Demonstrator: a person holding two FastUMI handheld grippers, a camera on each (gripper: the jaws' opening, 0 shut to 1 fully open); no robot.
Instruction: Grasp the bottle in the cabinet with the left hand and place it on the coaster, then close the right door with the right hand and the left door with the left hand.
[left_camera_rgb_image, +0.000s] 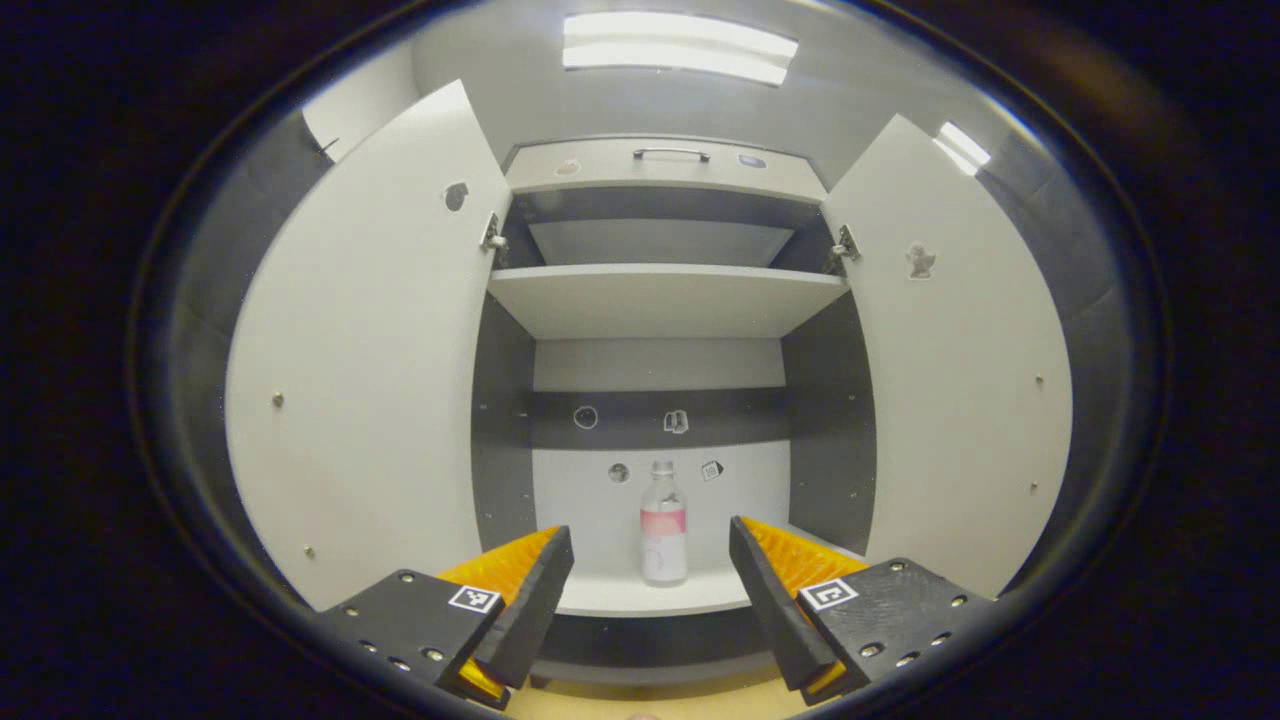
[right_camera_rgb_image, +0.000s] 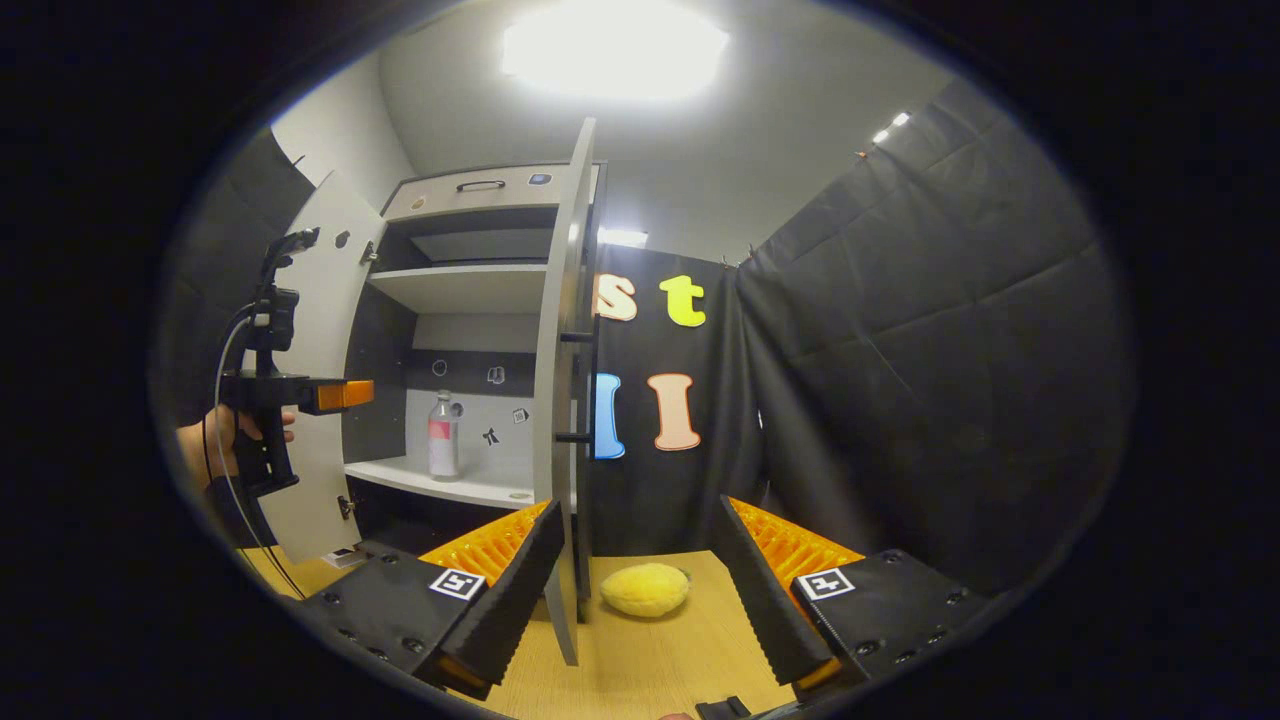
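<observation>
Left gripper (left_camera_rgb_image: 650, 570), fingers spread wide and holding nothing, is facing the open cabinet (left_camera_rgb_image: 660, 300) with the bottle (left_camera_rgb_image: 663, 525) centred between its fingers but farther in. Right gripper (right_camera_rgb_image: 635, 585) is likewise gaping empty, hanging near the right door (right_camera_rgb_image: 563, 380) above the table (right_camera_rgb_image: 650, 660). For a sound grasp, the left gripper should be going straight in, level, with fingers passing either side of the bottle's body below the neck before closing, clear of both doors. Bottle is standing upright on the lower shelf (left_camera_rgb_image: 640, 595), toward the back: clear, pale-capped, with a pink-and-white label around its middle. Yellow round object (right_camera_rgb_image: 645, 590) is lying on the table beside the right door.
</observation>
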